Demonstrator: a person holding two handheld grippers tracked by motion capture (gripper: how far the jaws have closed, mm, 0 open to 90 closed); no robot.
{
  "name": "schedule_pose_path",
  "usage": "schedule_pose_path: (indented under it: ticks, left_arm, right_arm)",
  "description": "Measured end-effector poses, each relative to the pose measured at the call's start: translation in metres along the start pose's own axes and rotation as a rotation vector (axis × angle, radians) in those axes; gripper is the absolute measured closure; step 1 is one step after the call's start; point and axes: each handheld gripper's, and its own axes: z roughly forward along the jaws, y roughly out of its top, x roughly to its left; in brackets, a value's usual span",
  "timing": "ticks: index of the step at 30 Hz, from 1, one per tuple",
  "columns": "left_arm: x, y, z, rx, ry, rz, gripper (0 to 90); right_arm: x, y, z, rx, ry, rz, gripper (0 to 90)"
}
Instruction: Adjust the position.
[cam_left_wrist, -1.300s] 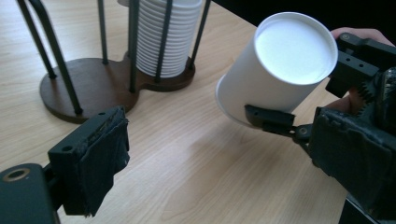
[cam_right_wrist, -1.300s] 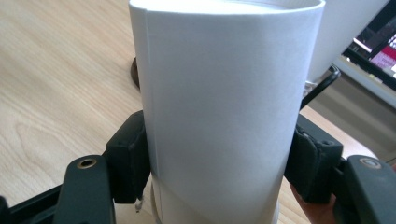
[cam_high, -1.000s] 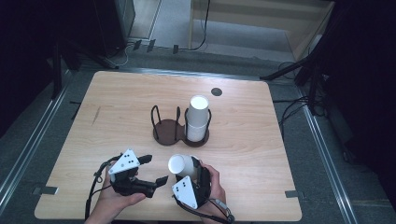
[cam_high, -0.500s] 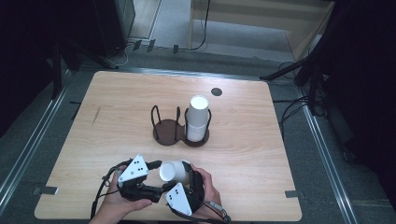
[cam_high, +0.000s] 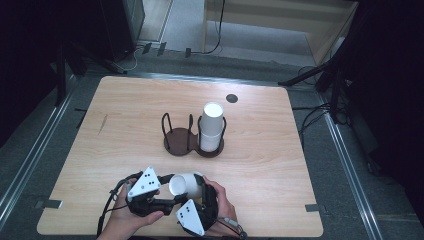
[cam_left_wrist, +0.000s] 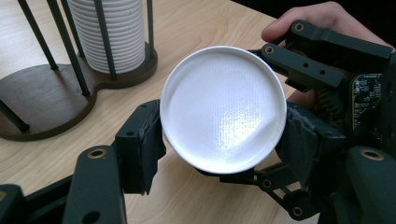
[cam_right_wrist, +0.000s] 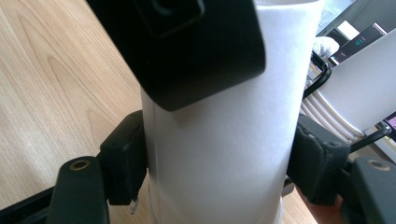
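Note:
A white paper cup lies on its side above the table's near edge, held between both grippers. My left gripper is shut on its closed bottom end; in the left gripper view the cup's round base sits between the two pads. These jaws have just been closing. My right gripper grips the cup's wall; its jaws have just been opening a little, and the pads still lie against the cup. A black jaw of the left gripper covers the top of the right gripper view.
A dark two-ring wire cup holder stands mid-table; its right ring holds a stack of white cups, and its left ring is empty. A small dark disc lies at the table's far side. The person's hands rest at the near edge.
The left gripper has moved right to the cup and closed on its bottom end. The cup has tipped from slanted to lying sideways between the two grippers.

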Motion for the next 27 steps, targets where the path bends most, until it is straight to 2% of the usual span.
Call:
schedule_pose_path:
  ticks: [5,8,10,12,16,20,22,24,25,26,27]
  left_arm:
    - [0.001,0.0,-0.001,-0.001,-0.012,0.0,36.7]
    - [0.006,0.0,-0.005,-0.02,-0.034,-0.019,37.0]
    - [0.007,0.001,-0.006,-0.024,-0.039,-0.023,37.1]
    - [0.01,0.002,-0.009,-0.031,-0.05,-0.035,37.1]
    - [0.013,0.001,-0.01,-0.019,-0.059,-0.049,35.9]
    - [0.015,0.002,-0.007,0.004,-0.058,-0.094,34.0]
    - [0.015,0.003,-0.006,0.016,-0.057,-0.106,27.4]
    - [0.015,0.003,-0.005,0.022,-0.057,-0.108,25.7]
    - [0.014,0.003,-0.004,0.027,-0.059,-0.106,25.0]
    - [0.013,0.003,-0.003,0.032,-0.055,-0.107,24.9]
    - [0.013,0.003,-0.003,0.036,-0.053,-0.105,24.9]
  right_arm:
    - [0.001,0.0,0.0,-0.001,-0.002,0.009,23.9]
    - [0.0,-0.003,0.003,0.017,-0.011,0.018,15.1]
    - [0.0,-0.003,0.003,0.018,-0.01,0.021,15.3]
    - [-0.001,-0.005,0.003,0.013,-0.018,0.015,20.3]
    - [0.0,-0.004,0.002,0.002,-0.026,-0.024,26.1]
    - [0.002,-0.006,0.002,0.01,-0.054,-0.064,29.1]
    - [0.003,-0.006,0.002,0.007,-0.066,-0.082,29.2]
    - [0.003,-0.006,0.001,0.007,-0.069,-0.09,29.2]
    - [0.005,-0.005,0.001,0.003,-0.073,-0.111,29.2]
    - [0.007,-0.004,0.001,-0.005,-0.081,-0.152,29.2]
    - [0.007,-0.004,0.001,-0.005,-0.081,-0.152,29.2]
